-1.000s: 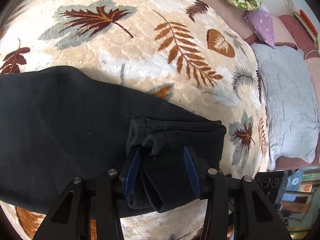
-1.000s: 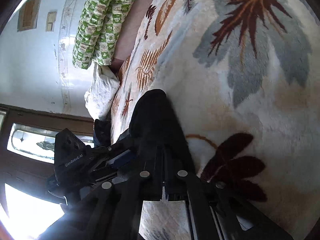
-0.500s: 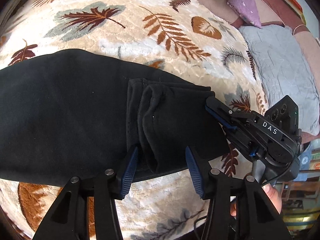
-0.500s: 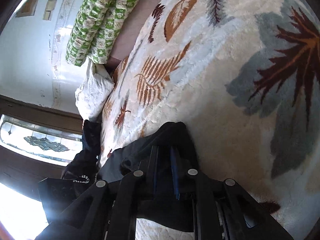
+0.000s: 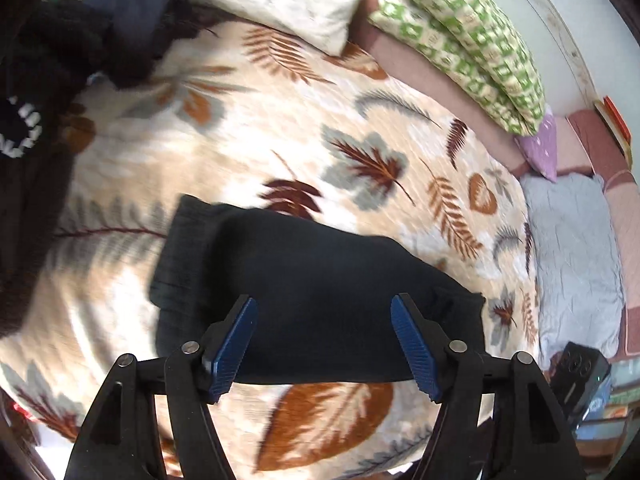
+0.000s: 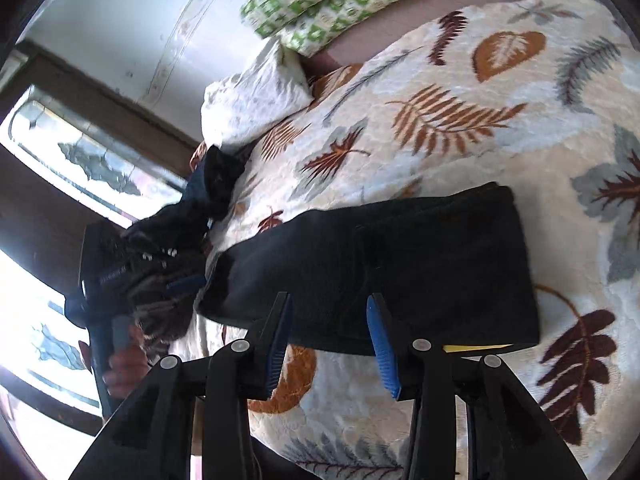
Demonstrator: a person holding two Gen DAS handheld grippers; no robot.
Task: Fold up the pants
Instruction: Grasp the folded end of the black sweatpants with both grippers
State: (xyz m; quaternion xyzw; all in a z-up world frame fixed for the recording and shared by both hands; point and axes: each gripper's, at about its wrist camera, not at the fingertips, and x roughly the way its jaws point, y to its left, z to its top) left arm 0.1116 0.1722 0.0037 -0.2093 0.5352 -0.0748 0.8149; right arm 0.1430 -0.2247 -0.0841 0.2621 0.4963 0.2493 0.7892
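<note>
The black pants (image 5: 312,300) lie folded into a flat rectangle on the leaf-patterned blanket (image 5: 280,128). They also show in the right wrist view (image 6: 420,264). My left gripper (image 5: 322,344) is open and empty, just above the near edge of the fold. My right gripper (image 6: 330,344) is open and empty, above the near edge of the pants. The left gripper (image 6: 186,282) shows at the left end of the pants in the right wrist view.
A green patterned pillow (image 5: 468,40), a white pillow (image 5: 288,0), a lilac pillow (image 5: 540,148) and a grey pillow (image 5: 576,256) line the bed's far side. Dark clothes (image 5: 60,52) lie piled at the far left. A window (image 6: 60,184) is at left.
Both grippers let go of the pants, opened and drew back from the fold. The pants now lie flat and folded on the blanket.
</note>
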